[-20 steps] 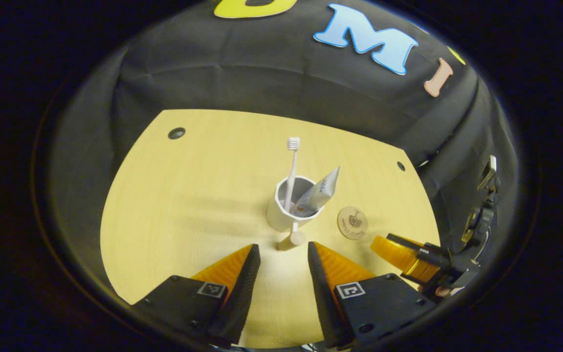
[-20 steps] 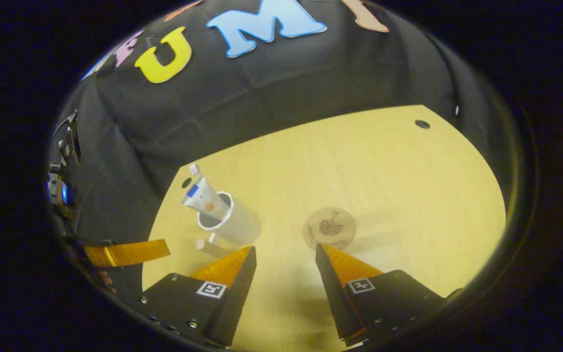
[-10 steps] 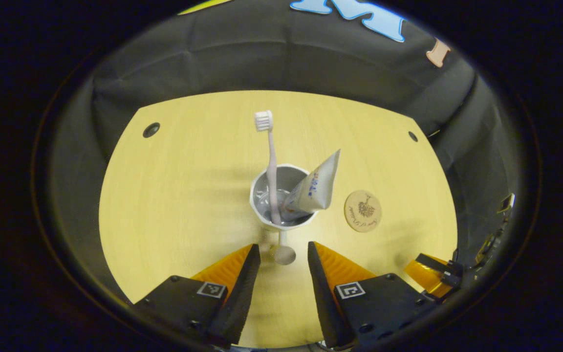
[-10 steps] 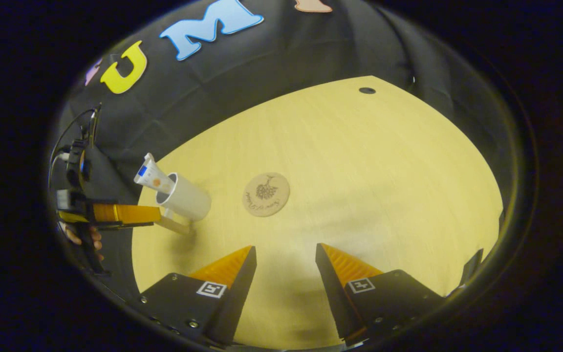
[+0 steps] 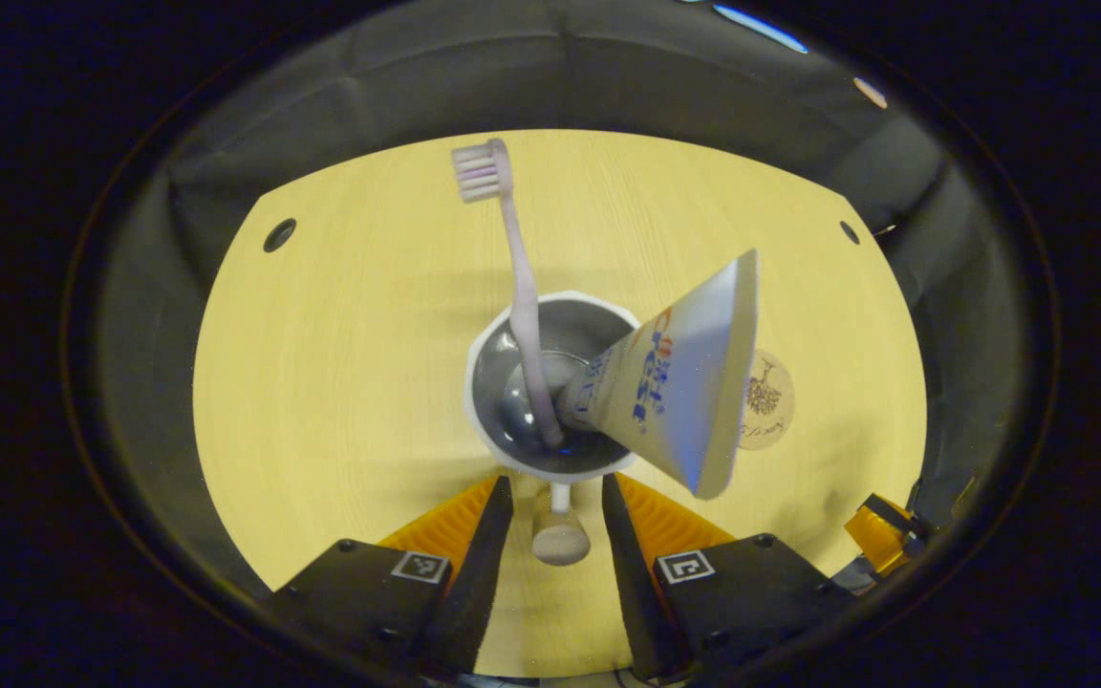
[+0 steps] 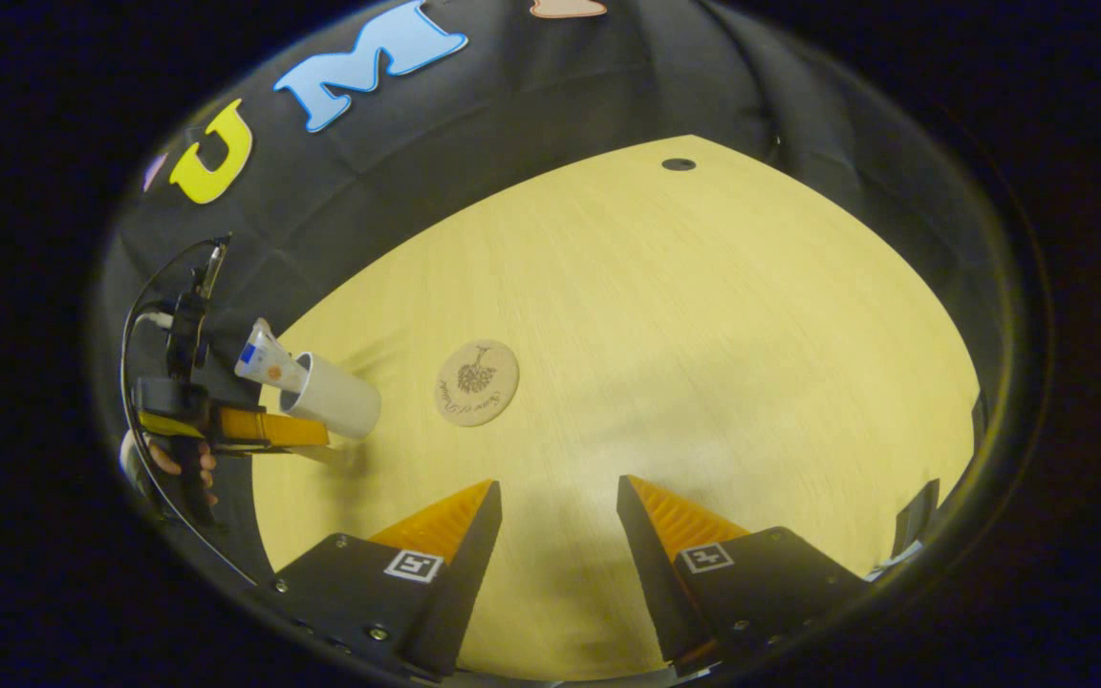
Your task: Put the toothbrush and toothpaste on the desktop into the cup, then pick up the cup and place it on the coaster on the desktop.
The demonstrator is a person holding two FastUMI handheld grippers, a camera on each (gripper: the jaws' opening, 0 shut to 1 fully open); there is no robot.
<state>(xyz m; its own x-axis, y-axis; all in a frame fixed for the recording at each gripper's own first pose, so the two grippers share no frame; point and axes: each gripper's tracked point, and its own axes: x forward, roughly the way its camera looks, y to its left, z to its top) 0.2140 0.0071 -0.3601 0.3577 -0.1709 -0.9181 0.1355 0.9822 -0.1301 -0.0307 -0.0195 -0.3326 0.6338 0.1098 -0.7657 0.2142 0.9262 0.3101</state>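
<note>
The white cup [image 5: 543, 387] stands on the pale wooden desktop [image 5: 340, 363] with both things already inside it. The toothbrush [image 5: 512, 277] stands in the cup, leaning against its far rim, with the bristle head well above the rim. The toothpaste [image 5: 675, 373] sits cap down in the cup, its flat crimped end tilting out to the right over the rim. Just beyond that, on the desktop, lies the round wooden coaster [image 5: 768, 399], partly hidden by the tube; the cup is near the coaster but not on it.

The left gripper [image 5: 558, 497] is right up at the cup's near side, its fingers set moderately apart on either side of the cup's handle [image 5: 560, 535], which juts out toward the camera. Whether the fingers press on the handle I cannot tell. In the right gripper view a hand [image 6: 183, 463] holds that tool beside the cup.

The right gripper [image 6: 558, 497] hangs over bare desktop, well apart from the cup, with its fingers spread wide and holding nothing.
</note>
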